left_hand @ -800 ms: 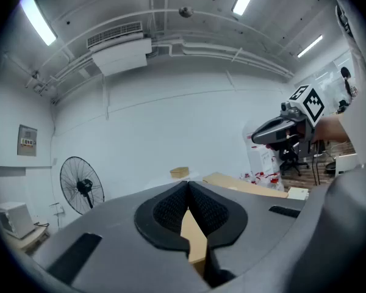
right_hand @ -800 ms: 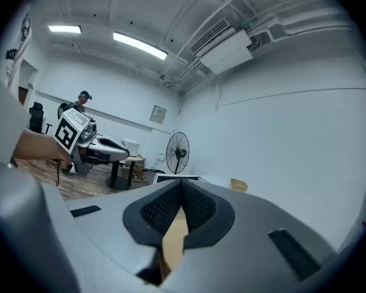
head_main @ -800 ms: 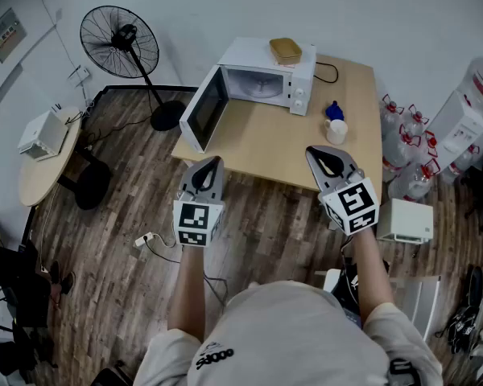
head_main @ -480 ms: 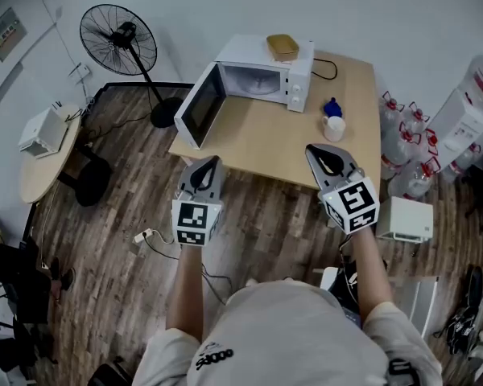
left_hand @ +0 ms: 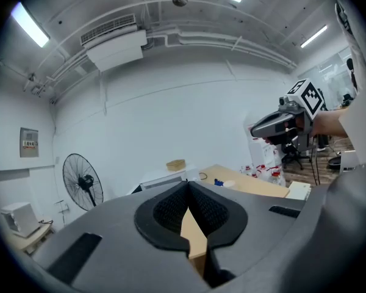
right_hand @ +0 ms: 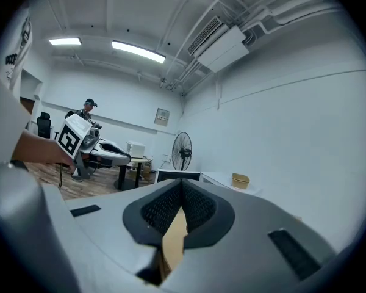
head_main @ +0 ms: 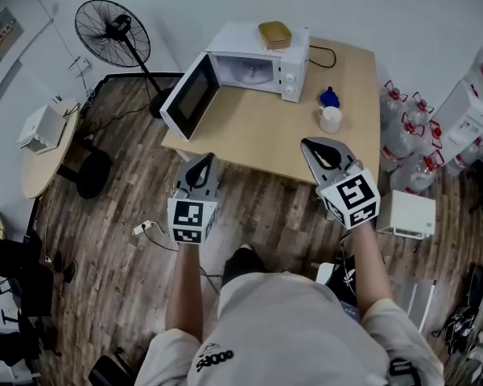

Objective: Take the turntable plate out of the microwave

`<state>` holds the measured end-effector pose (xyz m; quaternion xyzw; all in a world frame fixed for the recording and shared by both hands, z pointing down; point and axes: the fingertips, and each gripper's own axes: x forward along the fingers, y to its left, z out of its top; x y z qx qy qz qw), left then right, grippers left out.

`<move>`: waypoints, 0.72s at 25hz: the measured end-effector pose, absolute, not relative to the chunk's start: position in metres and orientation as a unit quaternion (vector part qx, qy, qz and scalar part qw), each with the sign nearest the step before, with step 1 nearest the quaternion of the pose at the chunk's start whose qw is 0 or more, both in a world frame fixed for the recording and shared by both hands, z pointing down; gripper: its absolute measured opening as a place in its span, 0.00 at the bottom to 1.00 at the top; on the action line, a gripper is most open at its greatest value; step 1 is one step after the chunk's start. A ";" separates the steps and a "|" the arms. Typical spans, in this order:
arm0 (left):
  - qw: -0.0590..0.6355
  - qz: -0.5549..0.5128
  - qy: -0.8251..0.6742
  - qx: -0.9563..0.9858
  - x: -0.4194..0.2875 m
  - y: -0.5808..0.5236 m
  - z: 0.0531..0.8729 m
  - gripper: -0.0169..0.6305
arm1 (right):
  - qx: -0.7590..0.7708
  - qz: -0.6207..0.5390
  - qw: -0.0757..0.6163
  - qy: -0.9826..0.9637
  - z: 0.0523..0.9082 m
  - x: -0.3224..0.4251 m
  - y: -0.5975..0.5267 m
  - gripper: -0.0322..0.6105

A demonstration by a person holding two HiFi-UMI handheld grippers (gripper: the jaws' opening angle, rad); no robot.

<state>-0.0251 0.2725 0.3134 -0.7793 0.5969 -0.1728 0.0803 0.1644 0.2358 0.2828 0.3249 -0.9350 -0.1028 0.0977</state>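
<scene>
Left gripper (head_main: 199,170), right gripper (head_main: 325,154) pressed together, empty, short of tabletop's (head_main: 282,135) near edge. Risk: turntable plate (head_main: 252,75) in microwave (head_main: 294,63), far-left corner, slipping from pinch; open door (head_main: 189,95) clipped.

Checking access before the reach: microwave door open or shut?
Open: the door swings out leftward from the microwave, showing its cavity.

White microwave (head_main: 233,40) on the table (head_main: 306,135), door (head_main: 189,96) open; turntable plate (head_main: 253,72) seemingly inside.
</scene>
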 end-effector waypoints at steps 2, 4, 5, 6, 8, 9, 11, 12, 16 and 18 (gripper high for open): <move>0.082 -0.176 0.594 -0.781 -0.024 0.256 0.315 0.05 | 0.326 -0.105 0.099 -0.934 0.286 0.166 0.223 0.06; 0.089 -0.170 0.592 -0.783 -0.027 0.234 0.313 0.05 | 0.332 -0.103 0.098 -0.932 0.289 0.163 0.204 0.06; 0.092 -0.167 0.590 -0.785 -0.030 0.222 0.313 0.05 | 0.335 -0.101 0.098 -0.932 0.291 0.160 0.194 0.06; 0.094 -0.165 0.587 -0.787 -0.034 0.209 0.314 0.05 | 0.338 -0.099 0.099 -0.931 0.295 0.156 0.183 0.06; 0.094 -0.161 0.582 -0.791 -0.042 0.181 0.319 0.05 | 0.345 -0.100 0.107 -0.927 0.301 0.150 0.158 0.06; 0.094 -0.160 0.579 -0.794 -0.046 0.165 0.322 0.05 | 0.351 -0.101 0.112 -0.924 0.303 0.146 0.143 0.06; 0.091 -0.160 0.573 -0.799 -0.058 0.130 0.328 0.05 | 0.362 -0.102 0.122 -0.918 0.306 0.136 0.112 0.06; 0.088 -0.159 0.569 -0.802 -0.064 0.112 0.330 0.05 | 0.368 -0.100 0.126 -0.916 0.307 0.130 0.096 0.06; 0.081 -0.162 0.553 -0.814 -0.090 0.043 0.329 0.05 | 0.382 -0.081 0.138 -0.910 0.307 0.100 0.032 0.06; 0.079 -0.164 0.545 -0.818 -0.103 0.011 0.328 0.05 | 0.387 -0.075 0.142 -0.908 0.307 0.086 0.003 0.06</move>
